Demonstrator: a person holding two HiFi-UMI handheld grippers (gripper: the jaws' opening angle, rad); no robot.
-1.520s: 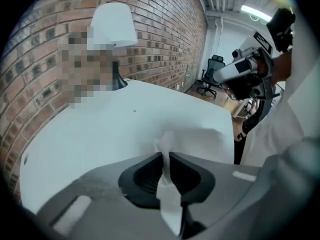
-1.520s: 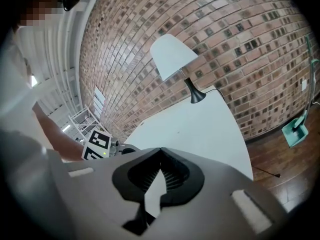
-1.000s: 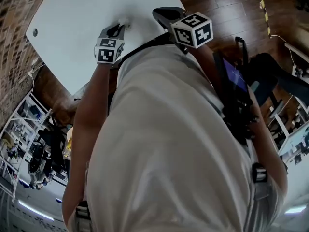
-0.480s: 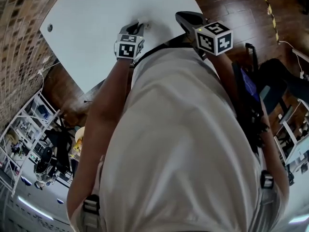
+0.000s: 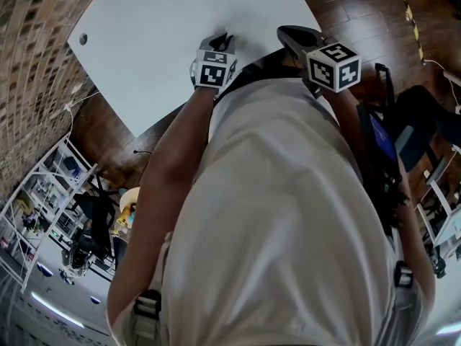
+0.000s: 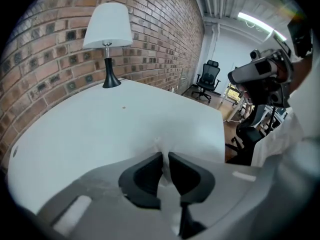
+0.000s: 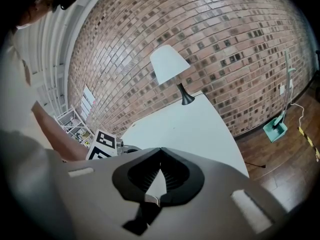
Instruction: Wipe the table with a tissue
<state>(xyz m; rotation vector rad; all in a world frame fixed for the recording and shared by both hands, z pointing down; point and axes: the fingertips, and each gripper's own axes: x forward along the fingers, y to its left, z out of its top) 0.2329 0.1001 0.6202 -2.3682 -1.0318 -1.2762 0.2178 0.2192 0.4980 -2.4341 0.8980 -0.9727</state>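
White table, set against a brick wall.
Lamp with white shade and black base at the far edge; round hole near one corner; white tissue by the near edge.

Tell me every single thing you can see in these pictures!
table: 1, white, in front of the person
tissue: 1, white, on the table, pinched in the left gripper
lamp: 1, white shade on a black stand, far end of the table by the wall
brick wall: 1, reddish brown, behind the table
office chair: 1, black, far end of the room
floor: 1, dark wood, around the table
left gripper: 1, grey and black, shut on the tissue
right gripper: 1, grey and black, shut, empty
shirt: 1, pale, on the person
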